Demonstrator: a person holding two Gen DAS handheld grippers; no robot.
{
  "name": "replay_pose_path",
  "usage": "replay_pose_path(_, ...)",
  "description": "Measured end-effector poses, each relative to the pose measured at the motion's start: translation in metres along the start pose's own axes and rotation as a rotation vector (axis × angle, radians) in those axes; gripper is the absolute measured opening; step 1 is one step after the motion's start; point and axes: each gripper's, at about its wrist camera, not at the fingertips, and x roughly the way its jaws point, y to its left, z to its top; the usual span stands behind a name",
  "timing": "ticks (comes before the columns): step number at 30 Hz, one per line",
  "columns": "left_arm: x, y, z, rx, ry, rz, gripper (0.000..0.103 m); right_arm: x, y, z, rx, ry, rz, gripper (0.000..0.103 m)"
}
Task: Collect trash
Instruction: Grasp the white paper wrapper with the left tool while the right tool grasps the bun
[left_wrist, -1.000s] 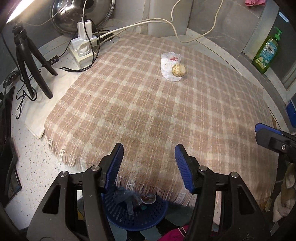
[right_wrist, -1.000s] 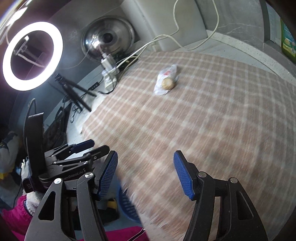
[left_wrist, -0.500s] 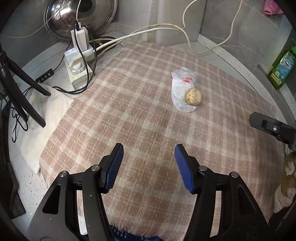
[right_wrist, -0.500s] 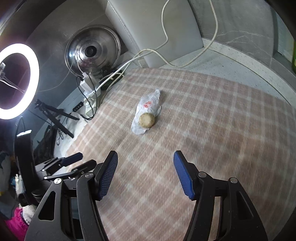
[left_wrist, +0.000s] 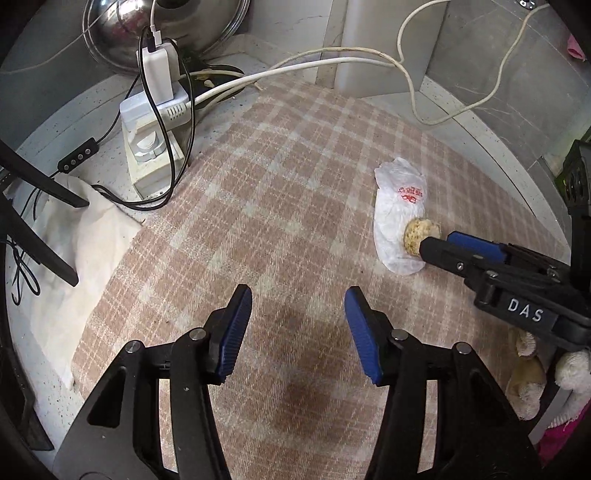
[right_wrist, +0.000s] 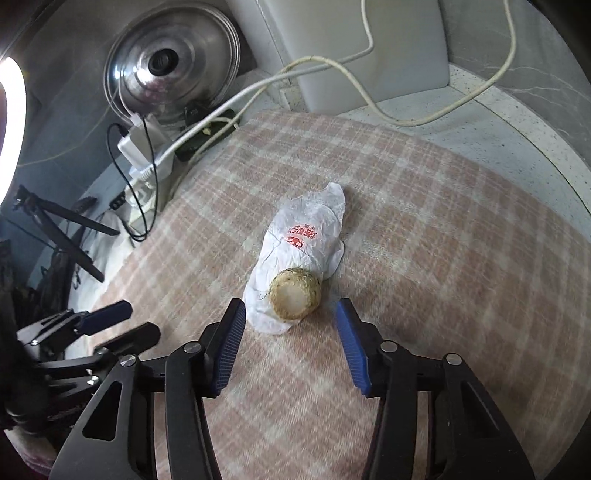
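Lying just ahead of open right gripper (right_wrist: 290, 325): round scrap (right_wrist: 294, 299) on wrapper (right_wrist: 304, 240)

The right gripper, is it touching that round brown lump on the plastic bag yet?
Apart. In the right wrist view the right gripper is open, and checked cloth shows between each blue pad and the round brown lump, which rests on the white plastic bag.

Crumpled white wrapper (right_wrist: 303, 240) under fibrous round husk (right_wrist: 294, 298), on plaid cloth (right_wrist: 424, 258)
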Motion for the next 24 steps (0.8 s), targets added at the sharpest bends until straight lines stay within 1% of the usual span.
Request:
replay_pose_path(1,0.002,0.000,0.002,-0.002,0.000,0.000,0.054,0.003,0.000,0.001,-0.004,0.005,-0.008,0.045)
replay_pose_path(3,0.005,-0.001,0.005,-0.004,0.003,-0.001,0.053,0.007,-0.002,0.003,-0.007,0.010,-0.016,0.039)
replay_pose_path(4,0.007,-0.002,0.007,-0.005,0.006,-0.002,0.051,0.008,-0.003,0.004,-0.005,0.013,-0.019,0.037)
replay_pose_path(5,0.009,-0.003,0.008,-0.005,0.009,-0.003,0.049,0.009,-0.005,0.005,-0.002,0.014,-0.015,0.034)
replay_pose_path(7,0.013,-0.005,0.010,-0.005,0.014,-0.007,0.049,0.008,-0.009,0.006,0.003,0.013,0.001,0.032)
replay_pose_path(8,0.015,-0.007,0.011,-0.003,0.016,-0.009,0.049,0.006,-0.010,0.007,0.004,0.011,0.006,0.028)
replay_pose_path(9,0.016,-0.009,0.012,-0.002,0.017,-0.011,0.049,0.005,-0.012,0.007,0.004,0.008,0.008,0.027)
replay_pose_path(11,0.021,-0.013,0.015,0.001,0.021,-0.018,0.049,0.001,-0.016,0.005,0.006,0.004,-0.006,0.027)
replay_pose_path(15,0.028,-0.023,0.023,0.006,0.029,-0.049,0.049,-0.005,-0.027,0.001,0.024,0.000,-0.006,0.026)
replay_pose_path(21,0.047,-0.049,0.040,0.035,0.071,-0.097,0.049,-0.020,-0.046,-0.007,0.048,-0.014,-0.049,0.026)
replay_pose_path(22,0.052,-0.053,0.043,0.038,0.083,-0.096,0.052,-0.022,-0.051,-0.009,0.062,-0.014,-0.052,0.026)
replay_pose_path(23,0.057,-0.057,0.047,0.038,0.093,-0.096,0.058,-0.024,-0.056,-0.011,0.079,-0.015,-0.052,0.026)
replay_pose_path(24,0.060,-0.061,0.050,0.039,0.096,-0.097,0.060,-0.026,-0.060,-0.013,0.091,-0.016,-0.054,0.026)
